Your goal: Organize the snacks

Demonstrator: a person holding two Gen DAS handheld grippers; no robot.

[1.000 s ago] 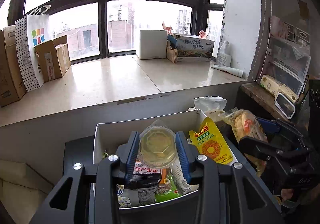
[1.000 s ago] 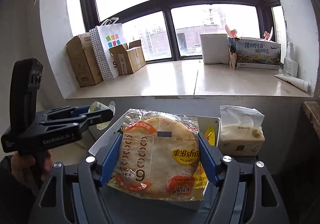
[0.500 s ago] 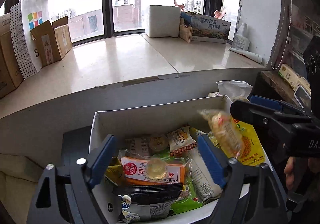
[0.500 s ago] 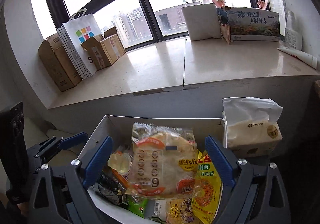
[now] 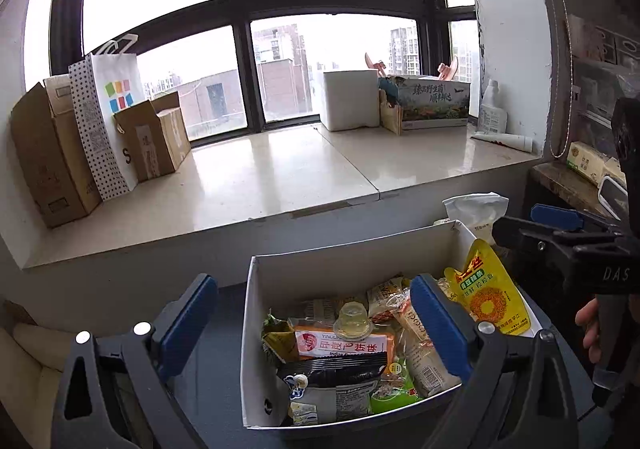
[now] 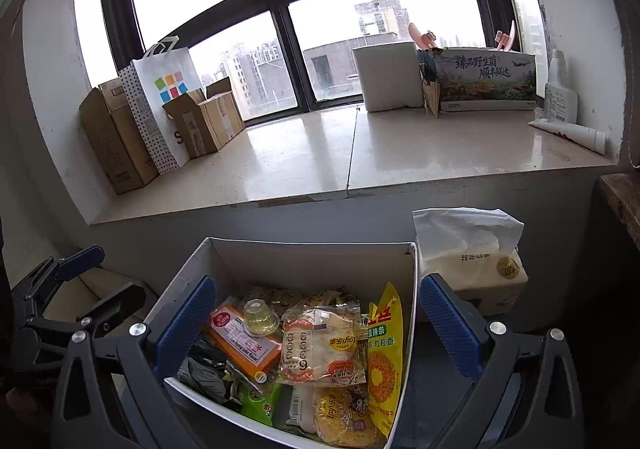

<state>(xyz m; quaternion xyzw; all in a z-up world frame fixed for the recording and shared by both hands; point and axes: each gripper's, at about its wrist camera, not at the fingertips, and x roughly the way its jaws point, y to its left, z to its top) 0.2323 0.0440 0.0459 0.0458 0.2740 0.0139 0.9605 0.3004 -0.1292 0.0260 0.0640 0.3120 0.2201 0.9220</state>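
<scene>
A white cardboard box [image 6: 312, 261] at lower centre of the right wrist view brims with snacks: a clear-wrapped round flatbread packet [image 6: 322, 347], yellow pouch [image 6: 384, 349], orange cake pack [image 6: 244, 341] topped by a small jelly cup [image 6: 260, 317]. Left gripper [image 5: 316, 325] and right gripper [image 6: 316, 329] hover spread wide, holding nothing. Behind, a pale stone windowsill [image 6: 360, 157] carries brown cartons [image 6: 120, 137].

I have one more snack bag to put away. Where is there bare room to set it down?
The white box is crowded: packets cover its floor, with a jelly cup on top. Only its far inner wall shows bare. The broad open patch is the stone windowsill, between the cardboard boxes on the left and the white foam block at the back right.
</scene>
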